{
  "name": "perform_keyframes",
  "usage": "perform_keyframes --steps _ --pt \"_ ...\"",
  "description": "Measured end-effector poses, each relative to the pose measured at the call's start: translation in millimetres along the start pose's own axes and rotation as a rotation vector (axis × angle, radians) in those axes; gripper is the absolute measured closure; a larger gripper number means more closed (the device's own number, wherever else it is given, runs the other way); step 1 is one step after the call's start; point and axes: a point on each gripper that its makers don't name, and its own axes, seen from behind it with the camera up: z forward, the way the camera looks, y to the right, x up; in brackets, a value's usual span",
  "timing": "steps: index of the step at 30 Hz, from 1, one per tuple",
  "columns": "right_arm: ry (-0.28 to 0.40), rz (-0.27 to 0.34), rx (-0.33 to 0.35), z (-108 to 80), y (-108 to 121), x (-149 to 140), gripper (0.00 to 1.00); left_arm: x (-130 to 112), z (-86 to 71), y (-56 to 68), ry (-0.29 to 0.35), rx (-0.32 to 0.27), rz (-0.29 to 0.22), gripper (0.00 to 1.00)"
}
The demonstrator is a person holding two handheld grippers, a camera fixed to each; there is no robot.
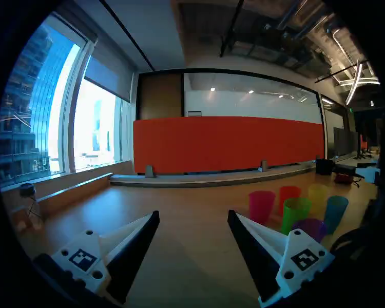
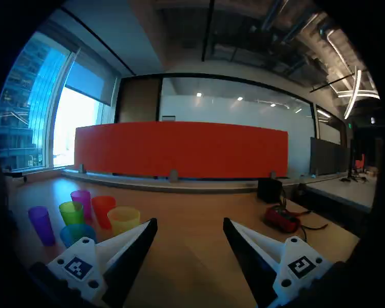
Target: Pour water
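Several coloured plastic cups stand in a cluster on the wooden table (image 1: 192,215). In the left gripper view they sit to the right: a pink cup (image 1: 261,205), a red cup (image 1: 288,196), a yellow cup (image 1: 318,197), a green cup (image 1: 295,213), a teal cup (image 1: 336,213) and a purple cup (image 1: 310,228). My left gripper (image 1: 193,217) is open, with nothing between its fingers. In the right gripper view the same cluster sits to the left: a purple cup (image 2: 41,224), a green cup (image 2: 72,212), a red cup (image 2: 103,210), a yellow cup (image 2: 123,219). My right gripper (image 2: 190,224) is open and holds nothing.
An orange divider panel (image 1: 228,143) runs along the table's far edge. A red device with cables (image 2: 282,218) and a black box (image 2: 270,190) lie right of the right gripper. Windows (image 1: 43,128) and a small stand (image 1: 29,197) are at the left.
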Motion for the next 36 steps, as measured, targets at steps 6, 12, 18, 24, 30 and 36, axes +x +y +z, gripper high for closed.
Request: perform_keyframes --steps 6,12,18,24,30,36 --pt "0.01 0.009 0.021 -2.0 -5.1 20.7 0.01 12.9 4.2 6.3 -0.008 -0.025 -0.007 0.01" --pt "0.011 0.018 0.041 -0.8 -3.8 50.8 0.01 37.3 9.8 9.5 -0.029 -0.059 -0.042 0.01" --pt "0.011 0.014 0.056 1.8 3.4 84.8 0.01 69.4 15.9 11.2 -0.044 -0.09 -0.058 0.01" --pt "0.005 0.009 0.065 3.8 7.7 115.7 0.01 105.6 20.2 10.6 -0.045 -0.11 -0.044 0.01" --pt "0.012 0.009 0.08 4.5 9.9 147.2 0.01 143.7 25.3 12.9 -0.022 -0.135 -0.016 0.01" --pt "0.013 0.011 0.084 6.2 13.1 171.9 0.01 176.7 28.4 13.0 -0.006 -0.148 0.01 0.01"
